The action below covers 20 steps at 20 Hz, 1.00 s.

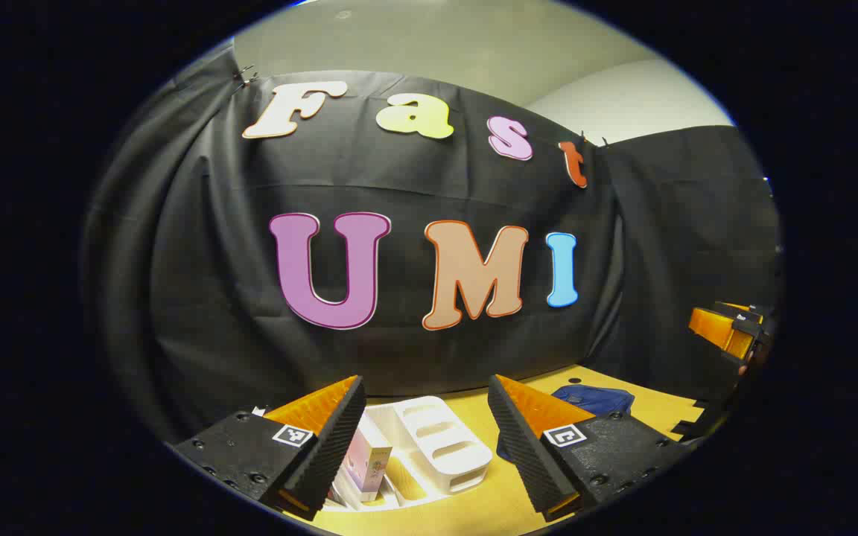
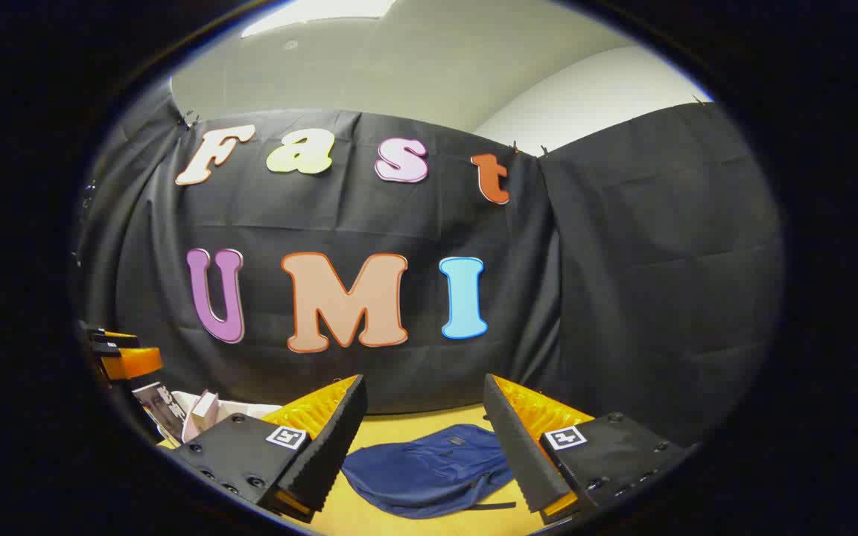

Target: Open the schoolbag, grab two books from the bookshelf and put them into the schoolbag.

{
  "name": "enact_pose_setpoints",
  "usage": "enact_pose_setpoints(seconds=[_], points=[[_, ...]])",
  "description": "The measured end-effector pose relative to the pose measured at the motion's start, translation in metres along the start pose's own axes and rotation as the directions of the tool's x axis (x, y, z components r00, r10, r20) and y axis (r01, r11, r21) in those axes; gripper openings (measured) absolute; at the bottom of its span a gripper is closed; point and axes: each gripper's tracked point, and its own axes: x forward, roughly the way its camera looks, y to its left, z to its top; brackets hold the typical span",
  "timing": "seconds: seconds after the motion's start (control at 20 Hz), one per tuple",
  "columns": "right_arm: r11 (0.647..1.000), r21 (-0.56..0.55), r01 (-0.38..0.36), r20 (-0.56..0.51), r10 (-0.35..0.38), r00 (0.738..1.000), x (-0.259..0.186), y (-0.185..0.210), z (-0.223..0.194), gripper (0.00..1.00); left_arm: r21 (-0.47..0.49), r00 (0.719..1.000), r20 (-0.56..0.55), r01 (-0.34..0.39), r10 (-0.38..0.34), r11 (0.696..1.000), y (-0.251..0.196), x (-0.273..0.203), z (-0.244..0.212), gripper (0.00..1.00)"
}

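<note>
The schoolbag (image 2: pixel 429 467) lies flat on the yellow table (image 2: pixel 407 428), long axis running 9 to 3 o'clock, between the right gripper (image 2: pixel 425 439)'s wide-apart, empty fingers. At 9 o'clock, the white bookshelf (image 1: pixel 436 447) holds upright books (image 1: pixel 368 465) between the left gripper (image 1: pixel 427 439)'s spread, empty fingers. Both grippers are held level.

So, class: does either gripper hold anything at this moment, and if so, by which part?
Nothing is held. The left gripper is open above the white bookshelf, and the right gripper is open above the blue schoolbag.
</note>
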Motion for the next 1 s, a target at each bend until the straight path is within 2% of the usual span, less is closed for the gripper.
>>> enact_pose_setpoints(seconds=[0.3,0.45,0.6,0.7,0.95,1.0], points=[[1.000,-0.001,0.017,-0.001,-0.017,1.000,0.014,-0.010,0.011,0.98,-0.071,0.998,-0.019,-0.054,0.053,0.996,-0.003,0.032,-0.008,0.96],[1.000,-0.004,0.027,0.016,-0.027,1.000,0.020,-0.015,0.016,0.96,-0.088,1.000,-0.015,-0.023,0.022,0.996,-0.019,0.044,-0.007,0.96],[0.999,0.019,0.031,-0.015,-0.031,0.999,0.024,-0.020,0.006,0.96,-0.056,1.000,-0.015,0.002,-0.002,0.998,-0.030,0.051,-0.007,0.96],[0.999,-0.002,0.041,-0.042,-0.041,0.998,0.027,-0.025,-0.002,1.00,-0.038,1.000,-0.021,0.010,-0.011,0.999,-0.034,0.050,-0.010,0.96],[0.998,-0.048,0.043,-0.056,-0.046,0.997,0.020,-0.035,-0.006,1.00,-0.034,0.998,-0.058,0.035,-0.037,0.999,-0.047,0.048,-0.025,0.96],[0.998,-0.056,0.043,-0.055,-0.046,0.997,0.022,-0.035,-0.006,0.96,-0.035,0.997,-0.065,0.034,-0.036,0.999,-0.047,0.048,-0.027,0.96]])
